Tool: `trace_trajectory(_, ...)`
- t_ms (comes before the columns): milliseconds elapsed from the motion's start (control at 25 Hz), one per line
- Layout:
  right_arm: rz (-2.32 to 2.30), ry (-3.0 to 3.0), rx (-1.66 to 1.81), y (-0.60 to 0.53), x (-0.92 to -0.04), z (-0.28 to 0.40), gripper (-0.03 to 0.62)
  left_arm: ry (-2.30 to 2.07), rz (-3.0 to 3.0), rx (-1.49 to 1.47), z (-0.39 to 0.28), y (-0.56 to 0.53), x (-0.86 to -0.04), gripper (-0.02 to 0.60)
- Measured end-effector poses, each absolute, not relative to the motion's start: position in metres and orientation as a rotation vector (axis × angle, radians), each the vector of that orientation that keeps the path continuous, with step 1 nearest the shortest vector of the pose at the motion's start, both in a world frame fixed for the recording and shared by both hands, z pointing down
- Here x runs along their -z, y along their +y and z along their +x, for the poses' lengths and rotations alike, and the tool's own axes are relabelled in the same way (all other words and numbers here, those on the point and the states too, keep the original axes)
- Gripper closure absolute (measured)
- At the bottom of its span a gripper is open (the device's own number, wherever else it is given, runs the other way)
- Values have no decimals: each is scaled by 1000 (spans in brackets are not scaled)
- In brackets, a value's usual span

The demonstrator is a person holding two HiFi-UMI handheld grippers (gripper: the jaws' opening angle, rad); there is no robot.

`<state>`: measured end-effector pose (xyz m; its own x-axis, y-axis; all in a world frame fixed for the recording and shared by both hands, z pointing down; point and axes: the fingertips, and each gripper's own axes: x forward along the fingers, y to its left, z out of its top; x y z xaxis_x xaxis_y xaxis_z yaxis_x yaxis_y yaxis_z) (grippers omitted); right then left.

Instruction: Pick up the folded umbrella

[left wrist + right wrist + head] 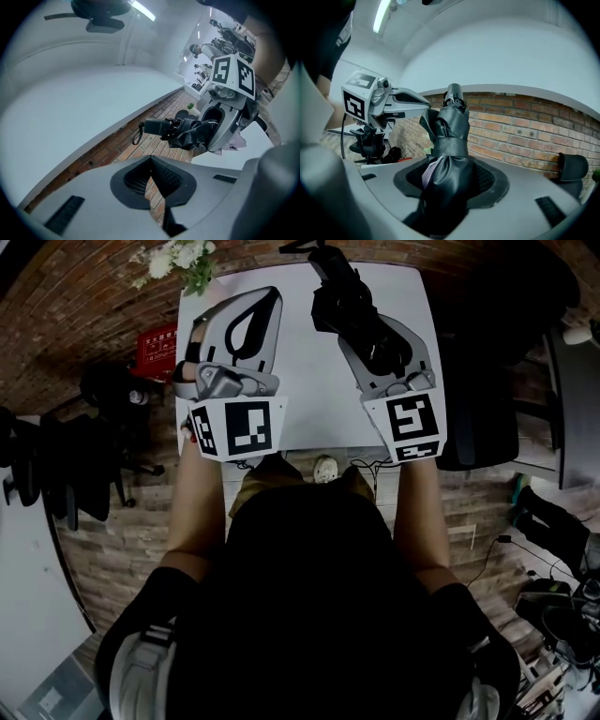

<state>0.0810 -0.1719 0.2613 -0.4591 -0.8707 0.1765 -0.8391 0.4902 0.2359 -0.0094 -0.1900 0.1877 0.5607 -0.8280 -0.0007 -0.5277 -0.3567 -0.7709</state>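
Note:
The folded umbrella [342, 298] is black, tied round with a strap, and held up above the white table [305, 381]. My right gripper [367, 334] is shut on its lower part. In the right gripper view the umbrella [450, 129] stands between the jaws with its handle end pointing away. The left gripper view shows the umbrella [185, 133] sticking out of the right gripper [220, 129] with a wrist loop hanging from its tip. My left gripper [269, 298] hovers to the umbrella's left; its jaws [151, 160] meet at the tips and hold nothing.
White flowers [178, 261] stand at the table's far left corner. A red box [157, 348] lies on the brick floor to the left. Black office chairs stand at the right [478, 399] and the left [56, 474]. A brick wall [525, 136] lies ahead.

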Motion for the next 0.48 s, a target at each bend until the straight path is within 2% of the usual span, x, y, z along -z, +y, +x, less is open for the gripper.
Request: trace_trajectory(480, 1601, -2529, 389, -145, -214, 95, 359, 1047, -2072, 437, 10, -164, -177, 569)
